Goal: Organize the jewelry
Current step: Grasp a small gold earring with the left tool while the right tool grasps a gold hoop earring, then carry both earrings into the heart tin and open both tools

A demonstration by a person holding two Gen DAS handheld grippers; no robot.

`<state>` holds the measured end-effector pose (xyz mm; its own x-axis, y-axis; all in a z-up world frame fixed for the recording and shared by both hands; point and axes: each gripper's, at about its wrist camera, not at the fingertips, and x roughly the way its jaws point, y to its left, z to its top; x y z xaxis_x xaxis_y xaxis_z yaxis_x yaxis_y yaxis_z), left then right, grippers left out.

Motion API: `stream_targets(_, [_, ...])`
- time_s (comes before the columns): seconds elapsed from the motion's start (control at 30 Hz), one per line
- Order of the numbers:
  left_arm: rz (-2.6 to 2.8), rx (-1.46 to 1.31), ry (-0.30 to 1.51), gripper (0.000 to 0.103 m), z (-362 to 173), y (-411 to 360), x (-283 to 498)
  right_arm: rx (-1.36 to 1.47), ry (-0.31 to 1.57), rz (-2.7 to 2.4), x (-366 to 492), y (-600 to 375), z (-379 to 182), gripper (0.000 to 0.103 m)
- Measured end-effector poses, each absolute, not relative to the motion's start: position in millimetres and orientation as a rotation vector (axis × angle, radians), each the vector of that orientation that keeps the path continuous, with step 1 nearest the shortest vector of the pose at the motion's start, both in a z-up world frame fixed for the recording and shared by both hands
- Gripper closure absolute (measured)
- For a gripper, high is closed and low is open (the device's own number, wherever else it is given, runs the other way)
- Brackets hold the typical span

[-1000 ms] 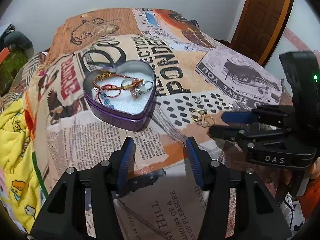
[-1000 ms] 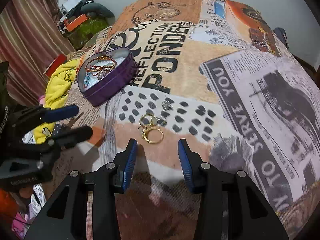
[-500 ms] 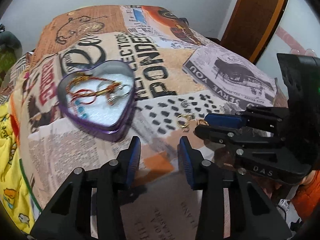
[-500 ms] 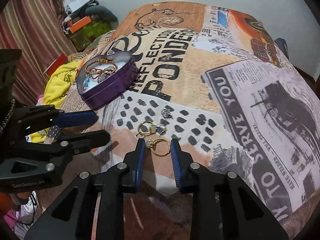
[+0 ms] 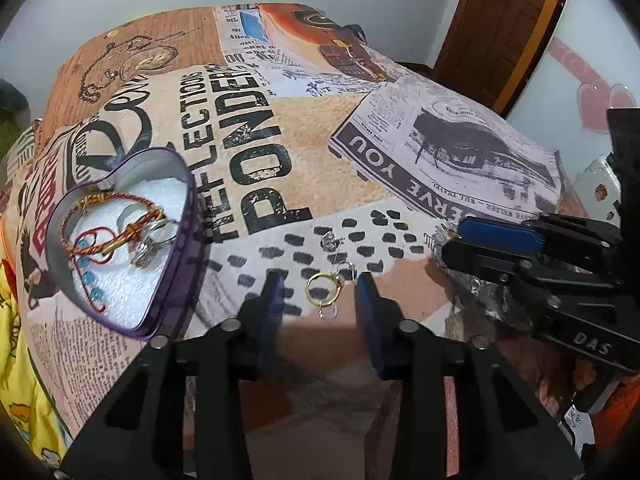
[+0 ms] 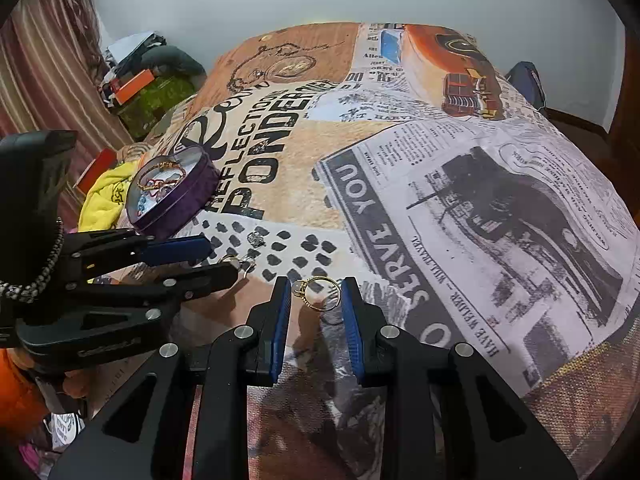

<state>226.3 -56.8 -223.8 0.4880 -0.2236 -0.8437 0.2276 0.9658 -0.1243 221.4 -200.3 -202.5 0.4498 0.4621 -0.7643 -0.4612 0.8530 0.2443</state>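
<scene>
A purple heart-shaped tin (image 5: 120, 232) lined in white holds a gold-red bracelet, a beaded string and rings; it also shows in the right wrist view (image 6: 172, 196). My right gripper (image 6: 316, 296) is shut on a gold ring (image 6: 320, 294), held just above the bedspread. My left gripper (image 5: 320, 292) is open around a gold hoop earring (image 5: 322, 290) lying on the cloth. A small silver stud (image 5: 329, 240) lies beyond it. In the left wrist view the right gripper (image 5: 452, 244) is at the right.
A bedspread with newspaper print (image 5: 280, 140) covers the bed. Yellow cloth (image 6: 104, 196) and clutter (image 6: 140, 84) lie off the left side. A wooden door (image 5: 500, 28) stands at the far right.
My right gripper closed on the gold ring and lifted it to the right. My left gripper moved right from the tin and now straddles the gold hoop.
</scene>
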Motion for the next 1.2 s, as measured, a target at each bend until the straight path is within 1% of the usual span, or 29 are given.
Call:
stream_targets(0.03, [-0.277, 0.014, 1.030, 0.083, -224, -59, 227, 0.004, 0.943, 0.570, 221, -201, -202, 0.080])
stream_targets(0.2, [-0.276, 0.043, 1.027, 0.085, -226, -64, 228, 0.021, 0.942, 0.577, 222, -202, -203, 0.080])
stream_targets(0.27, [-0.281, 0.035, 1.024, 0.100, -224, -64, 227, 0.024, 0.940, 0.582, 222, -202, -202, 0.080])
stream_targets(0.53, [-0.265, -0.010, 0.980, 0.103, -205, -52, 220, 0.021, 0.921, 0.592, 221, -202, -194, 0.080])
stream_targets(0.8, [-0.237, -0.047, 0.917, 0.103, -180, -31, 204, 0.028, 0.898, 0.599, 220, -196, -183, 0.080])
stream_targets(1.2, [-0.151, -0.091, 0.835, 0.103, -151, 13, 188, 0.019, 0.804, 0.656, 223, -162, -148, 0.080])
